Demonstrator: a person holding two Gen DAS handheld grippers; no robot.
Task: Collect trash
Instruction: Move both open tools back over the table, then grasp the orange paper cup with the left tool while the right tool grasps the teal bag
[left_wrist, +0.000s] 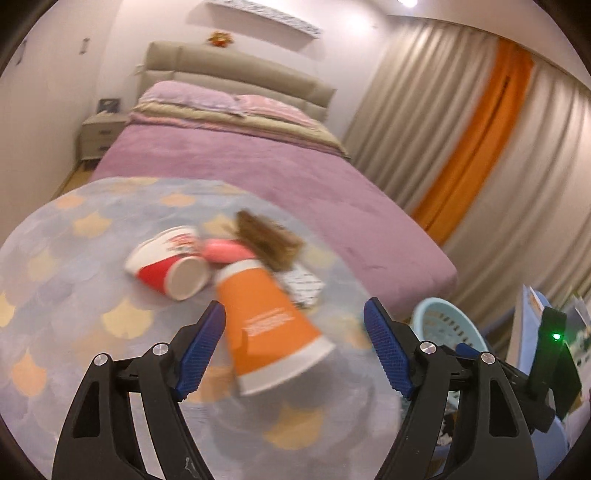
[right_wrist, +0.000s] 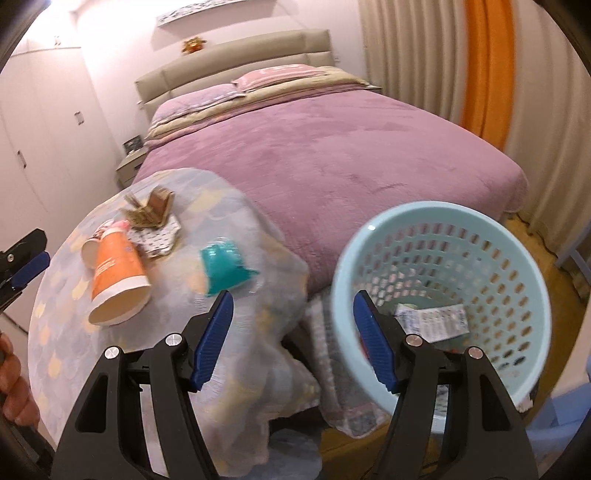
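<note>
While both tools hang released, orange cup (left_wrist: 267, 325) lies on its side mid-table, rim toward left gripper (left_wrist: 295, 345); right gripper (right_wrist: 293, 341) hovers off the table's right edge.

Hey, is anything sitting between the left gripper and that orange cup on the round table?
Nothing visible is. The left gripper is open with the orange cup lying on its side right between its fingers; the red cup lies off to the left.
</note>
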